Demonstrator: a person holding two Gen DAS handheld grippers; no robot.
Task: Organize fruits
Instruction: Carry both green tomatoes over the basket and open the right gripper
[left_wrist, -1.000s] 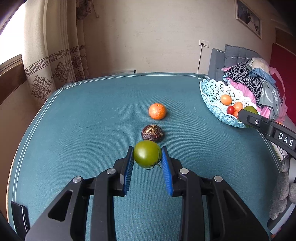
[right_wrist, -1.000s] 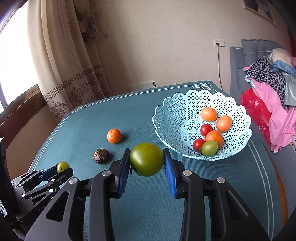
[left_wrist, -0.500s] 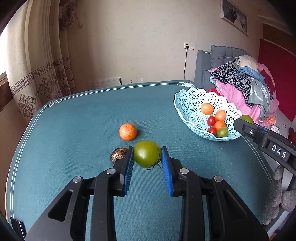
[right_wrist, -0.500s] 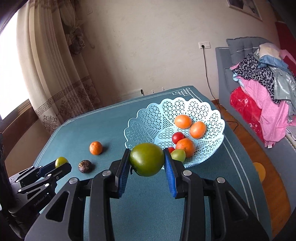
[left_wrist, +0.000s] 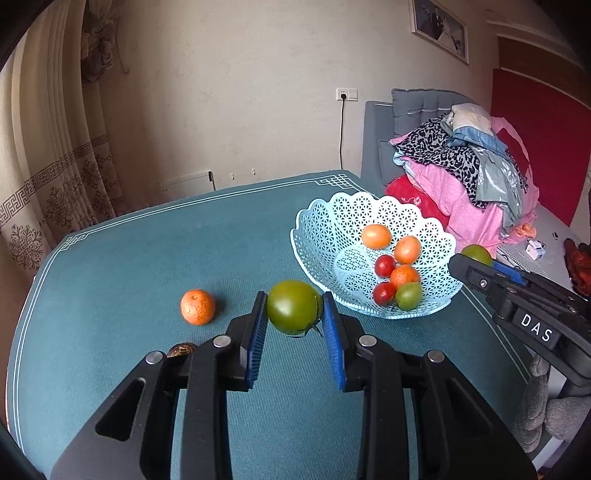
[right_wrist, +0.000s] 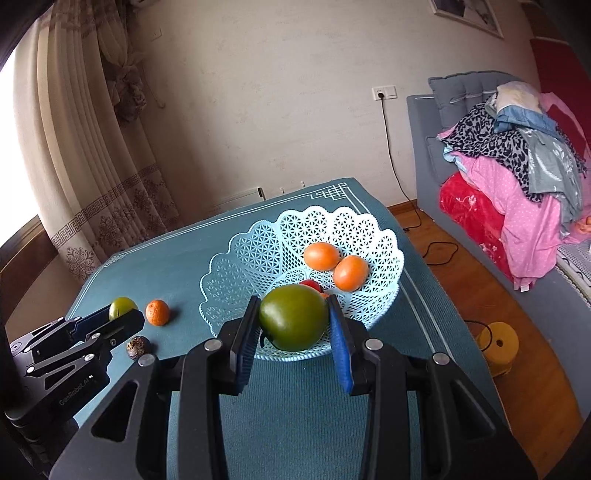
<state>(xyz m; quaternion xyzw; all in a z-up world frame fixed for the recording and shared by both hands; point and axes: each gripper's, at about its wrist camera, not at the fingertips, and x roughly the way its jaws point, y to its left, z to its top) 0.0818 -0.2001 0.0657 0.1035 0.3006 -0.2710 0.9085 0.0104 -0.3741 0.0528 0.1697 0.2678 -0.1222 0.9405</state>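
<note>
My left gripper (left_wrist: 294, 314) is shut on a green tomato (left_wrist: 294, 311), held above the teal table just left of the pale blue lattice basket (left_wrist: 325, 236). My right gripper (right_wrist: 293, 325) is shut on a larger green tomato (right_wrist: 292, 322), hanging over the basket's near rim (right_wrist: 236, 258). The basket holds several orange, red and green fruits (left_wrist: 400, 271). An orange mandarin (left_wrist: 197, 307) and a dark brown fruit (left_wrist: 181, 349) lie on the table to the left. The right gripper (left_wrist: 476, 258) shows at the right of the left wrist view, the left gripper (right_wrist: 122, 312) at the left of the right wrist view.
The teal tablecloth (left_wrist: 147, 266) covers the table, with its far edge near a wall and curtain (right_wrist: 74, 147). A grey sofa piled with clothes (right_wrist: 517, 166) stands to the right. A yellow object (right_wrist: 496, 343) sits on the wooden floor beside the table.
Both grippers have moved toward the basket with their tomatoes still held. The basket now fills more of each view, and the mandarin and brown fruit have slid left and down.
</note>
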